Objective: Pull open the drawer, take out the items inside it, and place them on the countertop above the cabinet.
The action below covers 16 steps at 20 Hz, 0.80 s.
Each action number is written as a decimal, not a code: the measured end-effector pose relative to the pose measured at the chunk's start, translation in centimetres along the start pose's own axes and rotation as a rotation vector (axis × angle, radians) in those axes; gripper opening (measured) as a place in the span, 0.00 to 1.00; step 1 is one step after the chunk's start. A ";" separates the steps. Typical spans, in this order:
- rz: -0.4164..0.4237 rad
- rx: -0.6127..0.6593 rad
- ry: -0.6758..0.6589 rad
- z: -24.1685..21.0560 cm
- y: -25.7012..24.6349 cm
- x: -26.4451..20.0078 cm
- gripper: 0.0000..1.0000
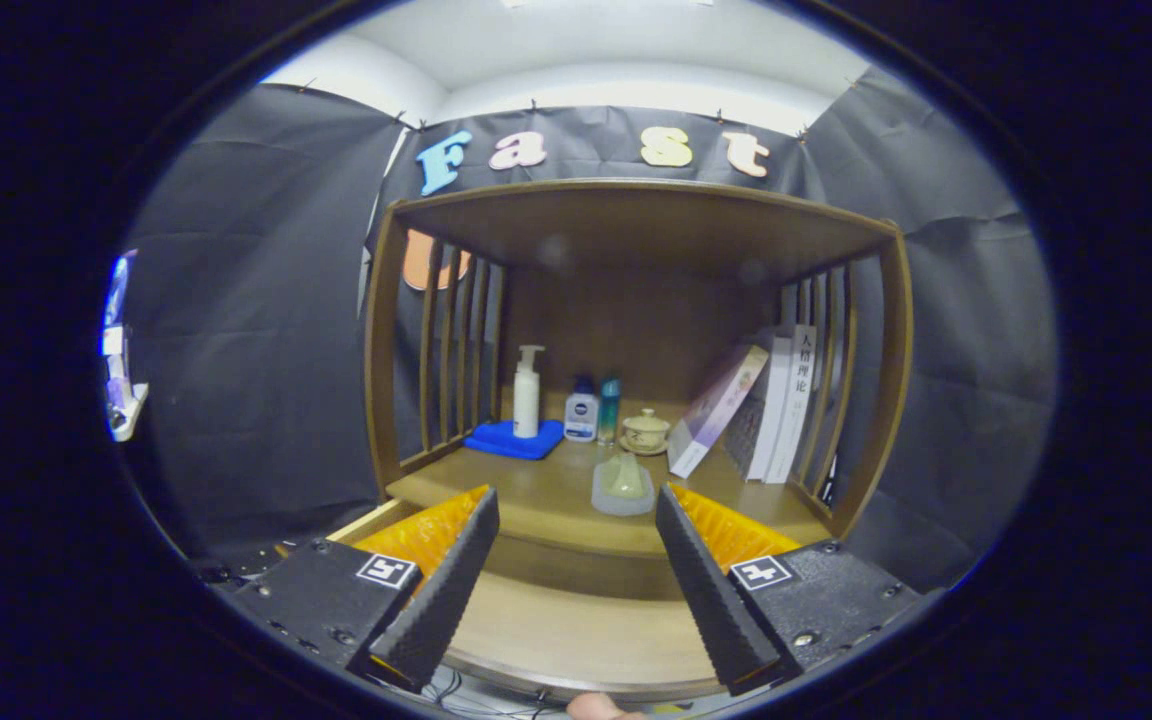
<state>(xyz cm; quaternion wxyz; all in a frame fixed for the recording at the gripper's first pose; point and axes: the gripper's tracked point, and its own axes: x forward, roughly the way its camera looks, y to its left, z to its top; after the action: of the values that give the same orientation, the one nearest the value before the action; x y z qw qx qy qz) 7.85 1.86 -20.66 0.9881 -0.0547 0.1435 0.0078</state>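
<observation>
The gripper (576, 520) had its fingers spread wide apart, with nothing between them but air. Below and between the fingers lay the open drawer (576, 630), its pale wooden bottom bare where it showed. Just above the drawer's back ran the front edge of the countertop (546, 500), the floor of a wooden shelf unit (636, 215) with slatted sides and a flat top.

On the countertop, close to its front edge and just beyond the fingertips, sat a small clear container (622, 485) holding something pale green — what it was could not be made out. Farther back stood a white pump bottle (527, 392) on a blue cloth (514, 440), near the left slats. To its right stood a small white-and-blue bottle (581, 410) and, touching or nearly touching it, a slim teal bottle (609, 405). Beside those sat a cream lidded cup on a saucer (646, 430). At the right side, several books (781, 400) stood against the slats, with one book (716, 410) leaning on them at a tilt.
</observation>
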 end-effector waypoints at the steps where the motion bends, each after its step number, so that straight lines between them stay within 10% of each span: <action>1: 0.012 0.006 -0.015 -0.6 0.2 -0.4 0.99; 16: 0.048 0.015 -0.140 -11.1 3.5 -6.6 0.99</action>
<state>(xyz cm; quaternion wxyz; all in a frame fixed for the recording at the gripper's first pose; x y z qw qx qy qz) -1.77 4.10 -29.73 0.9956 -0.0432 0.0755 0.0343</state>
